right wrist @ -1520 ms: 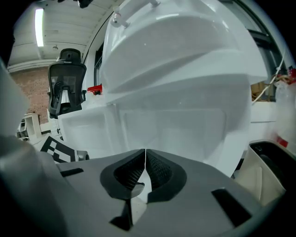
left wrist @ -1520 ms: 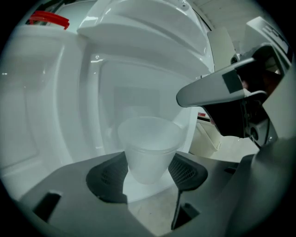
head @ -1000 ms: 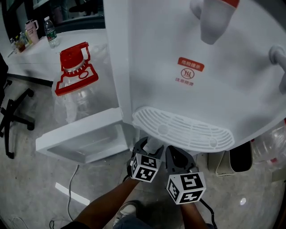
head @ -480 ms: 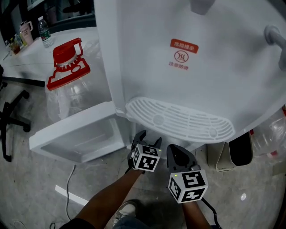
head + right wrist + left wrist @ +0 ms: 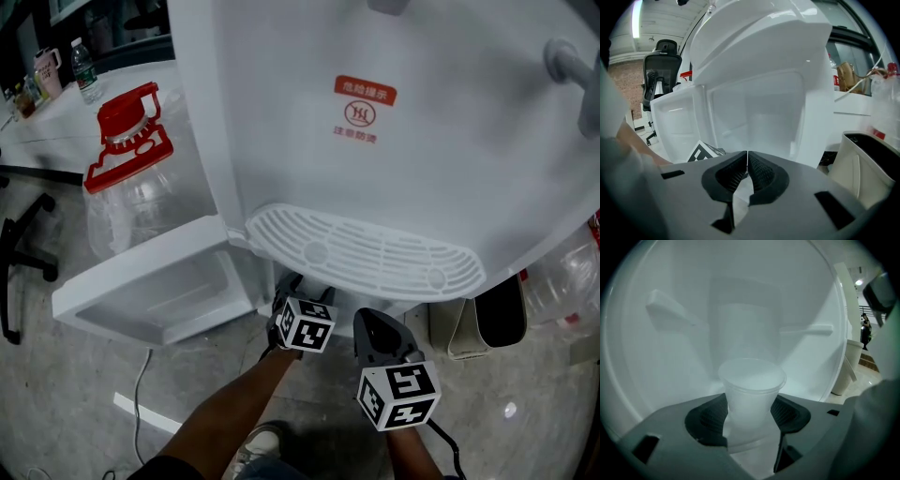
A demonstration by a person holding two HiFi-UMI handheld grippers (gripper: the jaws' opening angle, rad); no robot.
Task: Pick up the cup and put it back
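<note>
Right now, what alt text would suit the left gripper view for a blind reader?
A translucent plastic cup stands upright, gripped between the dark pads of the left gripper. Behind it is the white inside of a dispenser cabinet.

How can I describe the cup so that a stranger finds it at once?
Start at the tall white water dispenser and look below its slotted drip tray, into the open lower cabinet. There the left gripper holds a small upright plastic cup: translucent, while the cabinet walls around it are opaque white.
</note>
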